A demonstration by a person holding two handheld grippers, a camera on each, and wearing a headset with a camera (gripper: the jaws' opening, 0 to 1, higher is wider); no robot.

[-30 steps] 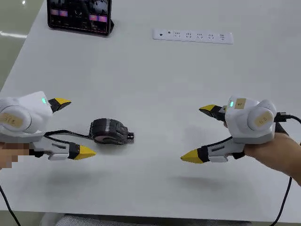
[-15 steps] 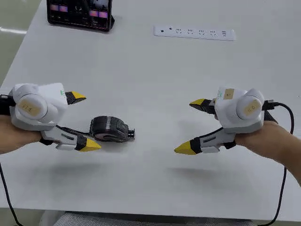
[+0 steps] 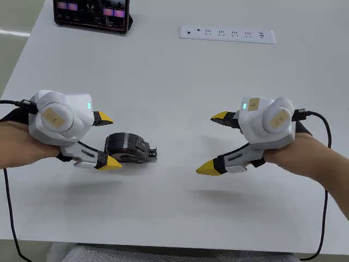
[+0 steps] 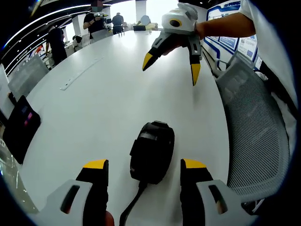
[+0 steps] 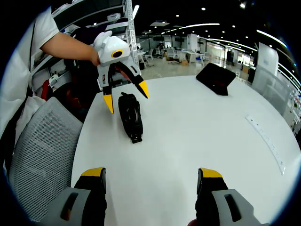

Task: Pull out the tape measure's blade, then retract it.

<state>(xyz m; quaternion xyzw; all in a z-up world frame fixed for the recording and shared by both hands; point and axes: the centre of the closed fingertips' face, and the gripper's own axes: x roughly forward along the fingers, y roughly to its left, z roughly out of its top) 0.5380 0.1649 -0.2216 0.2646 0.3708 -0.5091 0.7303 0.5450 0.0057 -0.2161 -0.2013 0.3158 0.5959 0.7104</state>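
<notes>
Moved my left gripper (image 3: 110,140) in astride tape measure (image 3: 126,148); right gripper (image 3: 212,142) nearer; both gape empty; off-centre squeeze may skid it.

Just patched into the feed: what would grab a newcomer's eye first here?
A black tape measure lies on the white table at the left, between the open jaws of the left gripper, which has not clamped it. The right gripper hangs open above bare table to the right, tips pointing toward the tape. At the far edge are a lit tablet and a white power strip.
</notes>
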